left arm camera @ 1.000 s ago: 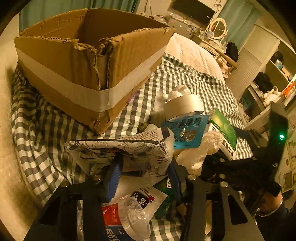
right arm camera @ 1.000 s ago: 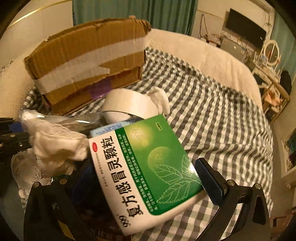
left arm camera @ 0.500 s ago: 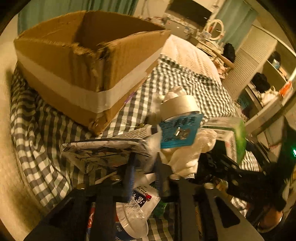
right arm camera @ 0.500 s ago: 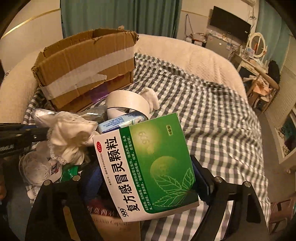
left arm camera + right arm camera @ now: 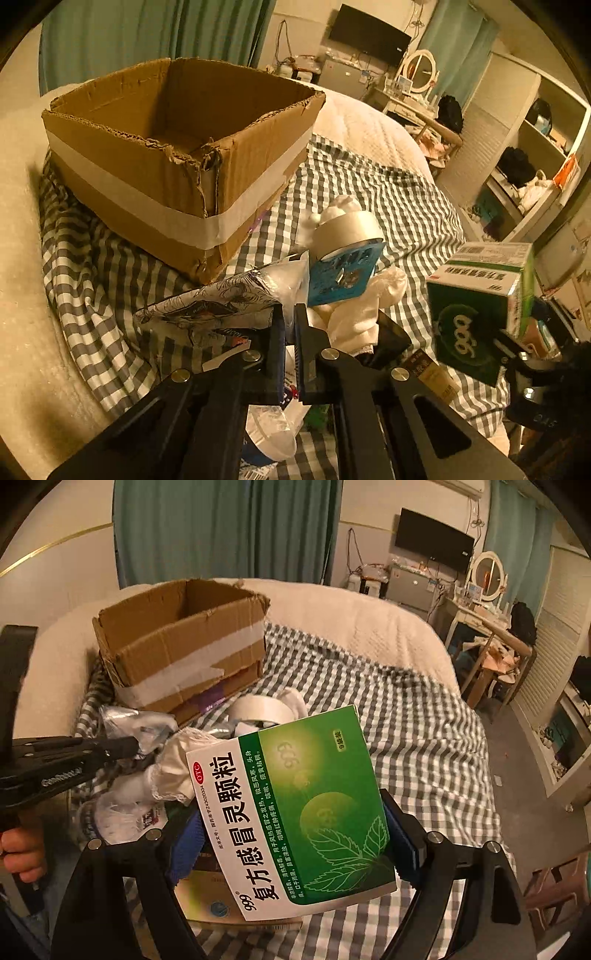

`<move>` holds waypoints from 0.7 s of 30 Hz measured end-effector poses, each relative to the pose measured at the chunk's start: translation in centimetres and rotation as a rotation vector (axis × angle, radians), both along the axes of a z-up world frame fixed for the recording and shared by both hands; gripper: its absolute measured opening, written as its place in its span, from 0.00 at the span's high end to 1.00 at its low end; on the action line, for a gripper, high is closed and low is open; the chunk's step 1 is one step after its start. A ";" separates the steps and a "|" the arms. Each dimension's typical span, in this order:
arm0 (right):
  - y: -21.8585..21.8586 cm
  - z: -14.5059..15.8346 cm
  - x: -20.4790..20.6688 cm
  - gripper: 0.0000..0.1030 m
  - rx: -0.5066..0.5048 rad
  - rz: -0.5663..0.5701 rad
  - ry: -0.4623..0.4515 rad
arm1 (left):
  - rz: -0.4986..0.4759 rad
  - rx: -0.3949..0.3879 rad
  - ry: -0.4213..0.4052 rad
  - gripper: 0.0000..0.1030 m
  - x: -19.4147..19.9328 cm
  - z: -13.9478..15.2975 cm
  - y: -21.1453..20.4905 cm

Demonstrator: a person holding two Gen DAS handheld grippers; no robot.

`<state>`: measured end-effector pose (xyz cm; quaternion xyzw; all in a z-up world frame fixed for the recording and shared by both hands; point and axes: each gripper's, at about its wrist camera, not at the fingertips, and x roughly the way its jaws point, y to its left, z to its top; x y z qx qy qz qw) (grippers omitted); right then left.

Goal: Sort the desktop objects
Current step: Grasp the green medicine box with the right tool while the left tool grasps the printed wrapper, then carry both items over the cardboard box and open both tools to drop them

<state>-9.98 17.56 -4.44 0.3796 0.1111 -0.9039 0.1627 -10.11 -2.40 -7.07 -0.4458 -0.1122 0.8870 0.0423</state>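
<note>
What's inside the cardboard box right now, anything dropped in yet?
The cardboard box is open on top. The left wrist view shows bare inner walls and a strip of bare floor; no item is visible inside. The near wall covers the rest of the floor, so that part cannot be checked.

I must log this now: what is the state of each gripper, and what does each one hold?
Left gripper: shut on the patterned pouch.
Right gripper: shut on the green box.

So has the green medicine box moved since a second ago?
Yes. The right claw has lifted the green medicine box off the pile; in the right wrist view the cardboard box now looks smaller and farther off.
</note>
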 end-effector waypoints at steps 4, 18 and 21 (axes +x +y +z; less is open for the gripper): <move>-0.3 1.3 0.9 0.19 0.001 -0.001 0.008 | -0.001 -0.038 0.029 0.97 1.1 1.0 0.2; -3.0 8.0 2.9 0.19 -0.073 0.062 0.081 | -0.065 -0.075 0.201 0.97 2.7 9.3 -2.3; -3.7 9.0 3.0 0.19 -0.081 0.070 0.101 | -0.064 -0.099 0.243 0.97 3.1 10.9 -3.6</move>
